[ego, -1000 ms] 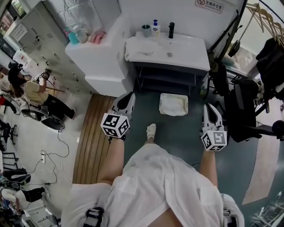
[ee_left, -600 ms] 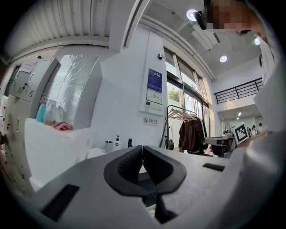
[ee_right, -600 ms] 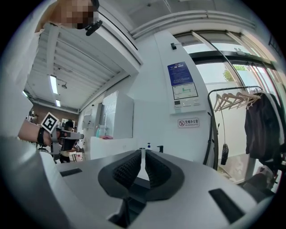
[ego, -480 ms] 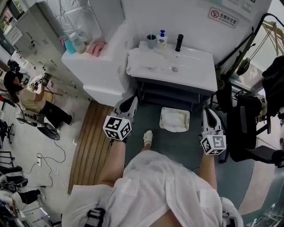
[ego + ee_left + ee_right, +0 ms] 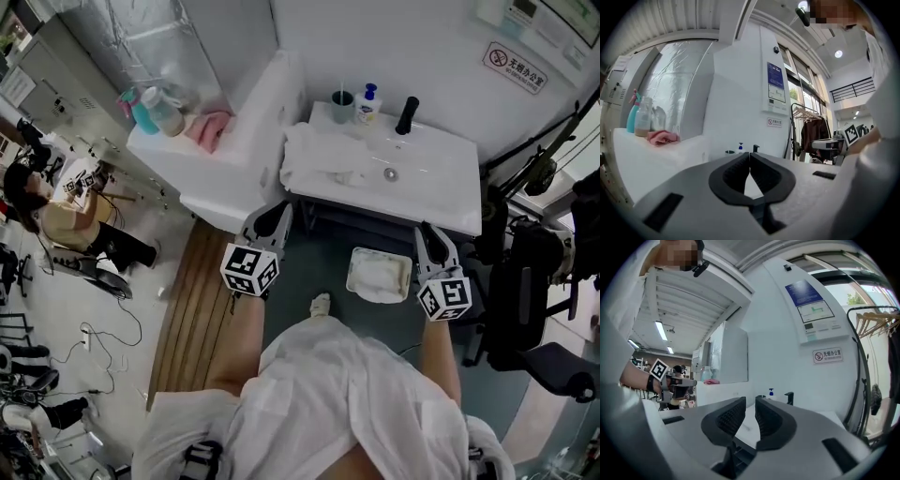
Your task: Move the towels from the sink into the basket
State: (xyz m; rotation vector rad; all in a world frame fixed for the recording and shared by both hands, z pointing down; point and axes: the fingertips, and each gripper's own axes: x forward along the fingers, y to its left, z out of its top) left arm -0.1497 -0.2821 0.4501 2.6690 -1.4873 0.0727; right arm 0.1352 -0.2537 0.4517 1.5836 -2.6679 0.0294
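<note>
Hovering mid-frame: left gripper (image 5: 272, 217) fingers together, empty; right gripper (image 5: 429, 239) fingers opening, nothing between. Towel (image 5: 322, 157) on sink (image 5: 436, 176) upper centre; basket (image 5: 354, 273) just below it in frame, on floor.

You wear a white coat (image 5: 347, 394), creased across the front, that leaves your forearms bare. A pale shoe (image 5: 321, 304) shows beyond its hem, and black straps (image 5: 195, 459) with buckles sit at its lower corners. Your left claw (image 5: 270, 216) and right claw (image 5: 427, 236) have smooth light-grey shells. Each carries a white cube printed with black square markers: the left cube (image 5: 249, 269) and the right cube (image 5: 443, 298). The pads (image 5: 736, 173) are black and ribbed, set in a rounded black frame. The right claw's jaws are opening, nothing between them.
</note>
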